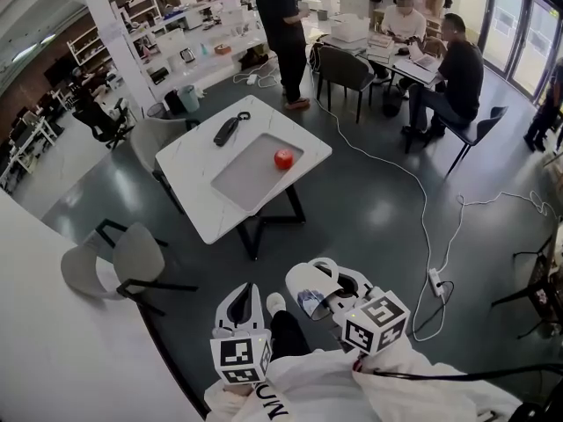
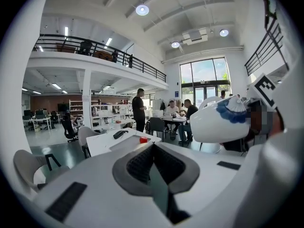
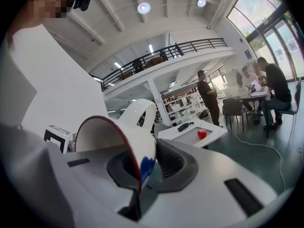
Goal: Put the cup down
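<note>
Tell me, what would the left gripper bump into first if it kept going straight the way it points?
Nothing close. Ahead of the left gripper lies open floor, then the white table holding a red fruit. It would probably meet that table first, though depth is unclear.

One cup [image 1: 308, 285], two hand-held grippers [image 1: 249, 294] [image 1: 334, 295], one table [image 1: 189, 161]

— Where does your head camera sit?
— High up, looking steeply down. My left claw [image 1: 244, 295] and right claw [image 1: 327, 290] are near 6 o'clock, and the worktop [image 1: 189, 161] is well ahead, toward 11.
— And the claw cameras?
— Each rides close behind its own jaws and faces almost level across the room. The cup [image 3: 109, 137] crowds the right one. All three views share that worktop and the red object [image 1: 283, 158] on it.
</note>
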A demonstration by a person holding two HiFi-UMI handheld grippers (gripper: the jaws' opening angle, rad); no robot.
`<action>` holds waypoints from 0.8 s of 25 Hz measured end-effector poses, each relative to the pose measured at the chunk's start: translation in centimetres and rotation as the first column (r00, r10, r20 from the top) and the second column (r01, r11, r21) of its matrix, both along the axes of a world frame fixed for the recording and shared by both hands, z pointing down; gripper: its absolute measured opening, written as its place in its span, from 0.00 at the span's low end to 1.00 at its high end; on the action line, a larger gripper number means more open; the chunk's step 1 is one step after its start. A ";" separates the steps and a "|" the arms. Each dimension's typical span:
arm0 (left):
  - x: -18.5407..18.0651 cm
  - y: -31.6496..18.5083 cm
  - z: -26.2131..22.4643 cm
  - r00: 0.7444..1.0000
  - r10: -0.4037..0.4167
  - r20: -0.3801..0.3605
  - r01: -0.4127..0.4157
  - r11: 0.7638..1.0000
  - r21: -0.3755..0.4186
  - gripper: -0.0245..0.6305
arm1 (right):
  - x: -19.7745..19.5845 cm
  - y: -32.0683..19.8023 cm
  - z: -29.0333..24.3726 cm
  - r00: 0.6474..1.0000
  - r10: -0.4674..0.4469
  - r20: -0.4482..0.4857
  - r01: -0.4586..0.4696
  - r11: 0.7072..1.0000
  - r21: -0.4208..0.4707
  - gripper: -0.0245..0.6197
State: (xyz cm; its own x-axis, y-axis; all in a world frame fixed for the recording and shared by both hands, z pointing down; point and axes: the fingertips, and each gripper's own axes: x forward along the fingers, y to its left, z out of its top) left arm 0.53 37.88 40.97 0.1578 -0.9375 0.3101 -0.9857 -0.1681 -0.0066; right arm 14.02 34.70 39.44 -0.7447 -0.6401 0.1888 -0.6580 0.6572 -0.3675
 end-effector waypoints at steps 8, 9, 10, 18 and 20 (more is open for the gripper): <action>-3.5 -5.4 1.0 1.000 -0.004 -0.017 0.004 1.000 -0.026 0.05 | -3.4 -5.4 1.1 1.000 -0.003 -0.019 0.003 1.000 -0.030 0.09; -3.9 -6.3 1.1 1.000 -0.003 -0.018 0.002 1.000 -0.028 0.05 | -3.9 -6.2 1.3 1.000 -0.002 -0.021 0.002 0.999 -0.033 0.09; -4.4 -7.2 1.3 1.000 0.000 -0.020 0.000 1.000 -0.030 0.05 | -4.4 -7.2 1.5 1.000 -0.001 -0.023 0.000 0.999 -0.036 0.09; -8.1 -15.7 1.4 0.999 0.033 -0.018 -0.034 0.998 -0.054 0.05 | -8.2 -15.3 2.0 0.999 0.025 -0.040 -0.028 0.997 -0.067 0.09; -9.2 -17.7 1.3 0.999 0.040 -0.016 -0.040 0.998 -0.057 0.05 | -9.4 -17.2 1.9 0.999 0.029 -0.044 -0.032 0.997 -0.072 0.09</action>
